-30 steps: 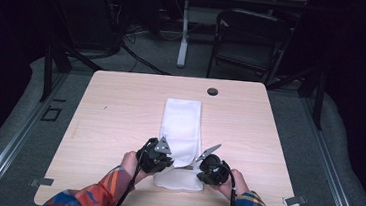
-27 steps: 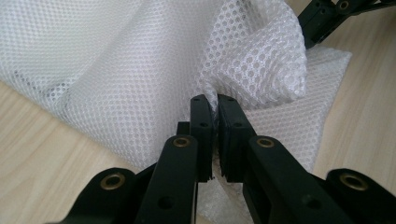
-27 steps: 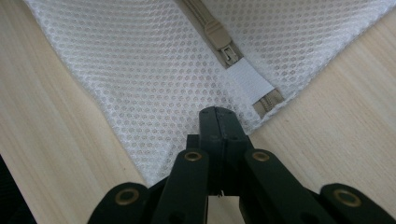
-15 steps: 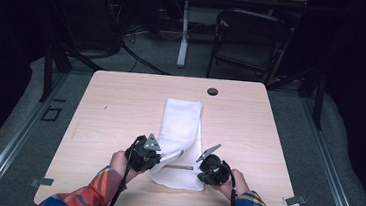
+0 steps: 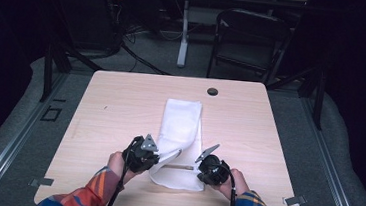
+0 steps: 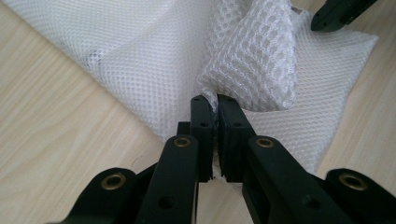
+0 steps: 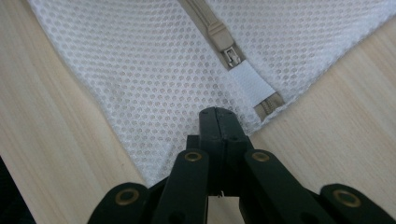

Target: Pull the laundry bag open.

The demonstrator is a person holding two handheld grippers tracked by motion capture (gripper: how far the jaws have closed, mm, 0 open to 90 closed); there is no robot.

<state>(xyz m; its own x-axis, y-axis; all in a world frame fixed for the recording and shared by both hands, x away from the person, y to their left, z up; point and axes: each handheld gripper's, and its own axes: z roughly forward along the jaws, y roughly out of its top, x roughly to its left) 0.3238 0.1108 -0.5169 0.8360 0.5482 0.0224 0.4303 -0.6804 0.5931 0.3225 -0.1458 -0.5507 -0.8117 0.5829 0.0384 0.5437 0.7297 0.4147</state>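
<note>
A long white mesh bag lies lengthwise on the wooden table, with a beige zipper across its near end. My left gripper is at the bag's near left edge. In the left gripper view it is shut on a raised fold of the mesh, with cloth showing between the jaws. My right gripper is at the bag's near right side. Its jaws are shut over the bag's corner, next to the zipper's end; no cloth shows between them.
A dark round grommet hole sits near the table's far edge. Beyond the table stand a black chair and a white post, with cables on the floor. The right gripper's tip appears in the left gripper view.
My left gripper has shifted a little to the left, drawing the mesh fold with it. The right gripper has stayed in place.
</note>
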